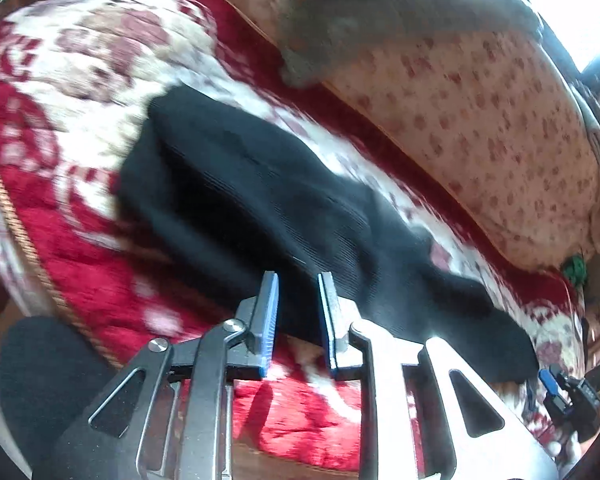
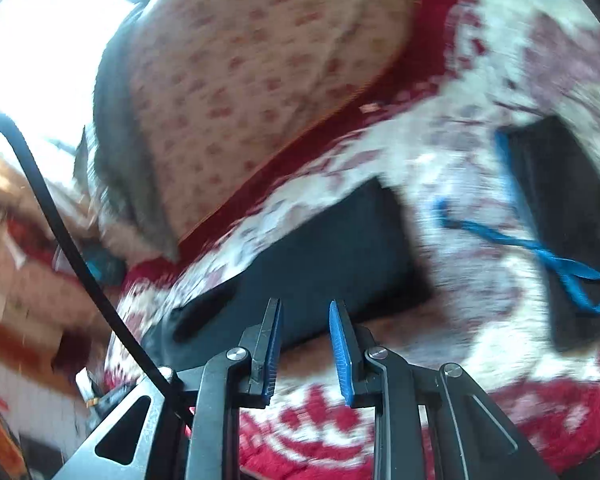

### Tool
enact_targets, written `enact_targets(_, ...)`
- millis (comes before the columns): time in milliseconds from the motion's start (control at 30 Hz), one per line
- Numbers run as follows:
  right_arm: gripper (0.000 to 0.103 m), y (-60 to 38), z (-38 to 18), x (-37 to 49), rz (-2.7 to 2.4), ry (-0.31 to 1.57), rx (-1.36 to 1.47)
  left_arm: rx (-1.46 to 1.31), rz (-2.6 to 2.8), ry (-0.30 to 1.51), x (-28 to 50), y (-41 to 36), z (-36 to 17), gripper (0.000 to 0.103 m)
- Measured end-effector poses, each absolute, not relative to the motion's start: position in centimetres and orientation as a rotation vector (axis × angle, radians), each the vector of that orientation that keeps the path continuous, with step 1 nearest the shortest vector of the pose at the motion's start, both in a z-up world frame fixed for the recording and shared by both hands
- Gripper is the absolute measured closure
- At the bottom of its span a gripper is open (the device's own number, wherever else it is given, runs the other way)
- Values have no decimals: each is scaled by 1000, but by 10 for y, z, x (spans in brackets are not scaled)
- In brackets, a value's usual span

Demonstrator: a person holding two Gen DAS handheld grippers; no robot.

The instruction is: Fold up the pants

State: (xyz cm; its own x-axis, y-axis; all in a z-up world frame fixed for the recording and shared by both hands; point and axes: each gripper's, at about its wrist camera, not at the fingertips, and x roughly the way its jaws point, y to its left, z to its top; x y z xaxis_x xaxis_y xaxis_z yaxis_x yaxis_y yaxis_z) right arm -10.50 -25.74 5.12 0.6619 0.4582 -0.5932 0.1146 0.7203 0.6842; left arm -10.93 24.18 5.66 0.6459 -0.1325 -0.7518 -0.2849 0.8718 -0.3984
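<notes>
Black pants (image 1: 236, 184) lie spread on a red and white patterned sofa cover (image 1: 68, 92). My left gripper (image 1: 298, 280) is open, its blue pads just above the near edge of the pants, holding nothing. In the right wrist view a dark leg of the pants (image 2: 320, 248) lies flat ahead of my right gripper (image 2: 306, 306), which is open and empty just over its near edge. A second dark folded part (image 2: 560, 200) with a blue drawstring (image 2: 540, 248) lies to the right. Both views are motion-blurred.
A beige dotted cushion (image 1: 480, 128) forms the sofa back, with a grey cloth (image 1: 380, 12) draped over it. The other gripper (image 1: 572, 396) shows at the lower right of the left view. A black cable (image 2: 72, 248) crosses the right view's left side.
</notes>
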Motion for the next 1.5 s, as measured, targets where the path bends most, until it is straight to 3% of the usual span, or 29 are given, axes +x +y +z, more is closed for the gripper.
enact_targets(67,74,-230,53,-90,323,853,750,-557,111,865,-115,259,58,73)
enact_targets(333,72,-77,47,-10,673,977,619,-694,142,885,-122,313,45,61)
enact_targets(633,67,29,51,46,807,1043,510,-772,89,907,-94,331,30,61)
enact_targets(967,66,34,43,70,786,1072,542,-759,70,923,-69,323,35,61)
enact_targets(1200,65,12,40,76,763,1058,603,-676,66,827,-84,315,57,61)
enact_targets(1367,64,11,33,74,768,1082,624,-658,129,930,-77,315,37,61)
enact_targets(1500,64,7,33,72,766,1077,622,-652,110,905,-77,315,40,61)
